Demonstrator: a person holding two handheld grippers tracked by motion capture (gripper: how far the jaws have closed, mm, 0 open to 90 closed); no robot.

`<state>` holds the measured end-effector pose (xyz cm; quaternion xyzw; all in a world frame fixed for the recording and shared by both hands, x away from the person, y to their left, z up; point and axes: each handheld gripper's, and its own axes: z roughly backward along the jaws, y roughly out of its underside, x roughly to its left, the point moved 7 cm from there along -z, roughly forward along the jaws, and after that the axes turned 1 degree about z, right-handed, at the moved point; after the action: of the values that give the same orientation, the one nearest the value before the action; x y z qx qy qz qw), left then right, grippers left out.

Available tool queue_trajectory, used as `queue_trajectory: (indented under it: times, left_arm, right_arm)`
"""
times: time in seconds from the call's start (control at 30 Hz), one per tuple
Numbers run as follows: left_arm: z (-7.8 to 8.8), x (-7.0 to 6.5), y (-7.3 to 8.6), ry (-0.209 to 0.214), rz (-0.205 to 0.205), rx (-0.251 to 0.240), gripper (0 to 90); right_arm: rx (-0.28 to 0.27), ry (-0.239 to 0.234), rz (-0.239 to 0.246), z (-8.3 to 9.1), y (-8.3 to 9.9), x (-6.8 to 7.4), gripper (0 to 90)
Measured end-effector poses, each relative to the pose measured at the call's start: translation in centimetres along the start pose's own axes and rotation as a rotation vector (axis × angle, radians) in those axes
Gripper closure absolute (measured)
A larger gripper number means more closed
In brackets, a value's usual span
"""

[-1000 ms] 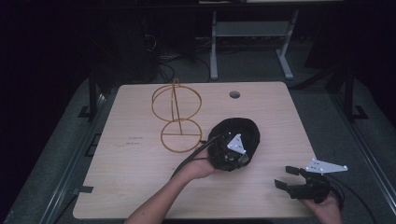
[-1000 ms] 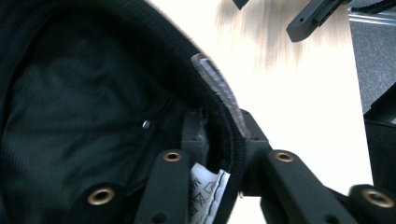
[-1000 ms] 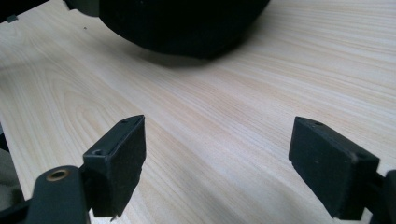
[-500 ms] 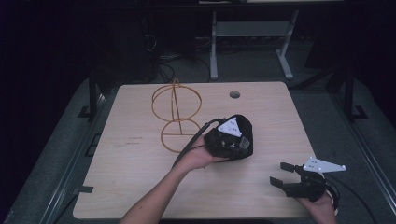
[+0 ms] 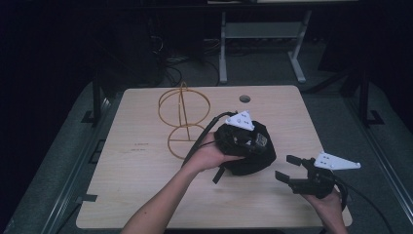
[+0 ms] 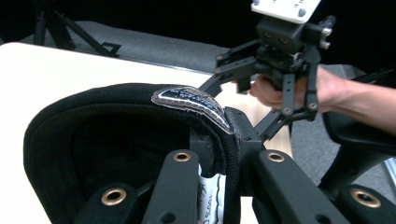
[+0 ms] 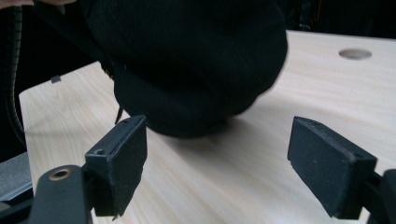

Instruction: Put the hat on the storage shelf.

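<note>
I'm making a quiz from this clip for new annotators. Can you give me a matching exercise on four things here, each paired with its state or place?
Things:
1. left gripper
2. right gripper
3. black cap
4. yellow wire stand

States or places:
A. upright at the table's far left
B. jaws apart, holding nothing
C. pinched at its rim
D. shut on fabric

Pairs: 1-D, 2-B, 3-C, 4-A

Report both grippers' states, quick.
Left gripper: shut on the rim of the black cap.
Right gripper: open, holding nothing, facing the cap.
</note>
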<state>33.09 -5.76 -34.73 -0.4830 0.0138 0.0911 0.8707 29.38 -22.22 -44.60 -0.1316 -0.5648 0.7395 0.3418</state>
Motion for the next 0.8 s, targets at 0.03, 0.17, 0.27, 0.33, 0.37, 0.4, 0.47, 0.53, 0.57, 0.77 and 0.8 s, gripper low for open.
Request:
queue_trajectory:
  times: [0.03, 0.17, 0.27, 0.33, 0.37, 0.4, 0.47, 0.53, 0.57, 0.77, 0.8]
  left_arm:
    - [0.1, -0.1, -0.1, 0.002, 0.0, -0.002, 82.4]
    - [0.2, -0.4, -0.6, 0.024, -0.009, -0.013, 82.4]
    - [0.3, -0.9, -1.0, 0.045, -0.012, -0.024, 82.4]
    - [0.3, -1.2, -1.2, 0.06, -0.018, -0.023, 82.4]
    - [0.3, -1.3, -1.3, 0.061, -0.024, -0.021, 82.4]
    - [0.3, -1.4, -1.4, 0.061, -0.028, -0.023, 82.4]
    - [0.4, -1.5, -1.5, 0.059, -0.035, -0.02, 82.4]
    - [0.5, -1.5, -1.5, 0.062, -0.033, -0.017, 82.4]
    - [0.5, -1.5, -1.5, 0.061, -0.032, -0.019, 82.4]
    - [0.8, -1.4, -1.4, 0.061, -0.032, -0.024, 82.4]
    - [0.9, -1.4, -1.3, 0.059, -0.028, -0.025, 82.3]
  right_arm:
    - [-0.002, 0.001, 0.009, -0.1, -0.3, 0.0, 20.0]
    - [-0.013, 0.008, 0.038, -0.5, -1.5, 0.2, 21.2]
    - [-0.032, 0.014, 0.052, -0.6, -2.3, 0.3, 23.0]
    - [-0.036, 0.017, 0.064, -0.7, -2.6, 0.4, 28.0]
    - [-0.042, 0.014, 0.071, -0.7, -2.8, 0.5, 30.9]
    - [-0.044, 0.016, 0.079, -0.7, -2.9, 0.5, 33.2]
    - [-0.049, 0.017, 0.094, -0.8, -2.9, 0.6, 44.2]
    - [-0.049, 0.011, 0.104, -0.7, -2.9, 0.7, 56.4]
    - [-0.051, 0.002, 0.111, -0.7, -2.9, 0.8, 63.3]
    - [-0.06, -0.056, 0.111, -0.8, -3.1, 1.3, 85.3]
    - [-0.057, -0.06, 0.11, -0.8, -3.1, 1.3, 85.8]
